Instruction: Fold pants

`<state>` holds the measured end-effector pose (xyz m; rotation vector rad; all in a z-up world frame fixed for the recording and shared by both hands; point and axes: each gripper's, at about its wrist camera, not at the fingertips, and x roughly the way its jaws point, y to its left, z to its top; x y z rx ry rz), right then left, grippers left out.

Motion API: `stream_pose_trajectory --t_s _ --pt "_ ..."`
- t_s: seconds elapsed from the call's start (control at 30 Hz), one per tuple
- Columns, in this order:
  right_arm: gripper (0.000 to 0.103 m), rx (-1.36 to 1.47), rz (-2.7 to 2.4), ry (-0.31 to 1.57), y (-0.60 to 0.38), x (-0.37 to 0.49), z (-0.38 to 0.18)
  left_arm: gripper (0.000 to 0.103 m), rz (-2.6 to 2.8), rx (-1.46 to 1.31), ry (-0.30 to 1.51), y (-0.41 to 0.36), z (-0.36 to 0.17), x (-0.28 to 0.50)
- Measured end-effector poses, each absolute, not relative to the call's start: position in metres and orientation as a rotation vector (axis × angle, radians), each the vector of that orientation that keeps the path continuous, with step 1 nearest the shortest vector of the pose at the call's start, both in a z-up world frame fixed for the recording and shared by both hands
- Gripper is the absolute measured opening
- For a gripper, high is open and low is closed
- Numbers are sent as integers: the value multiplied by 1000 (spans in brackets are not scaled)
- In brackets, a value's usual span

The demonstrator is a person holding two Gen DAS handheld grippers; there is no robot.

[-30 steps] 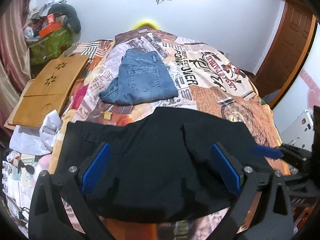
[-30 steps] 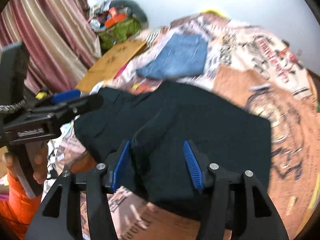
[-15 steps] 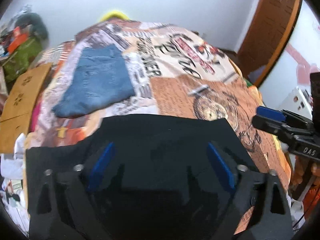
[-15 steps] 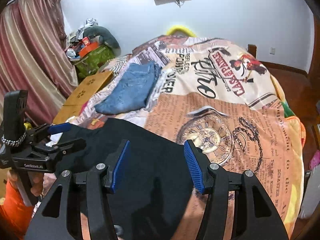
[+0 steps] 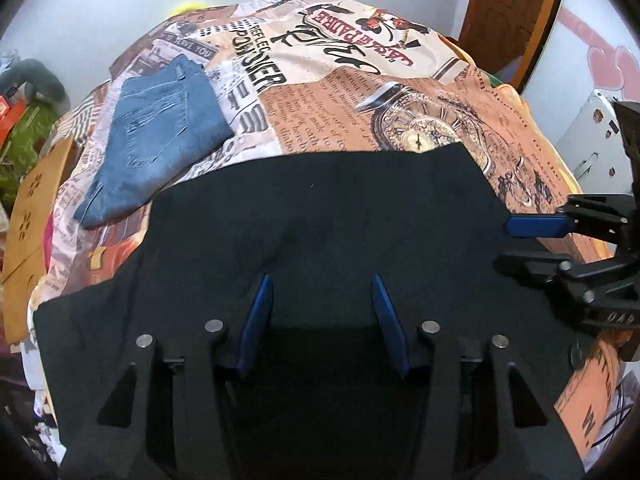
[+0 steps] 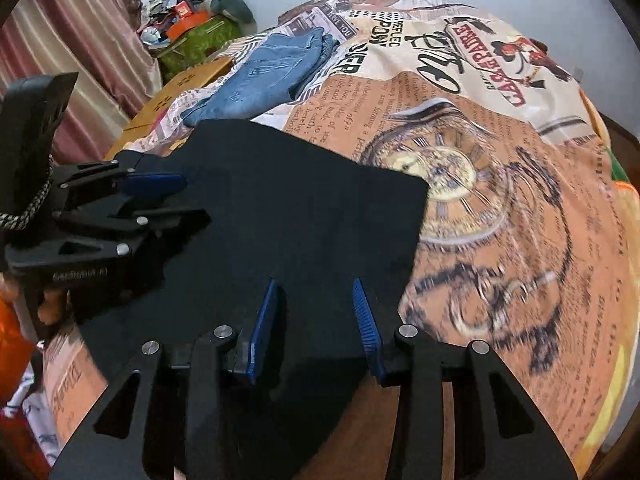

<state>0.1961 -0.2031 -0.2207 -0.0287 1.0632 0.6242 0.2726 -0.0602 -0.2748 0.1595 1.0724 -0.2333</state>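
Observation:
Black pants (image 5: 320,208) lie spread flat on the patterned bedspread (image 5: 400,80), also seen in the right wrist view as the pants (image 6: 300,208). My left gripper (image 5: 322,304) hangs low over their near part. Its jaws are closing, with black cloth lying between and under the blue pads (image 5: 260,312), which stand apart from each other. My right gripper (image 6: 316,308) is over the pants' near right part. It too is closing, with cloth between its pads (image 6: 364,320) and a gap still showing. Each gripper appears side-on in the other's view: right gripper (image 5: 520,244), left gripper (image 6: 176,200).
Folded blue jeans (image 5: 156,136) lie farther back on the bed. A wooden lap tray (image 5: 28,216) and a cluttered green box (image 6: 192,36) stand at the left by a striped curtain (image 6: 80,40). A brown door (image 5: 516,12) and a white rack (image 5: 592,136) are at the right.
Both grippers have dropped closer to the pants and their jaws have narrowed. The pants, bunched a second ago, now lie flat. The left view has swung to the right.

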Motion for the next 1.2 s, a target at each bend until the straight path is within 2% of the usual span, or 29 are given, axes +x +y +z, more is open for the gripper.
stream_pose_trajectory --t_s 0.13,0.2,0.33,0.47,0.8,1.2 --pt "36 -24 599 1061 -213 177 -217 54 -185 206 1044 -54 -272 254" --pt "36 -28 577 1058 -217 169 -215 63 -158 217 1041 -50 -270 244" --pt "36 -6 552 1052 -227 155 -212 75 -127 163 1046 -35 -267 230" --pt "36 -17 524 1028 -232 147 -200 80 -102 97 1047 -17 -259 218" --pt "36 -6 513 879 -224 137 -150 81 24 84 947 26 -219 182" --pt "40 -33 607 772 -162 140 -121 85 162 -163 910 132 -205 144"
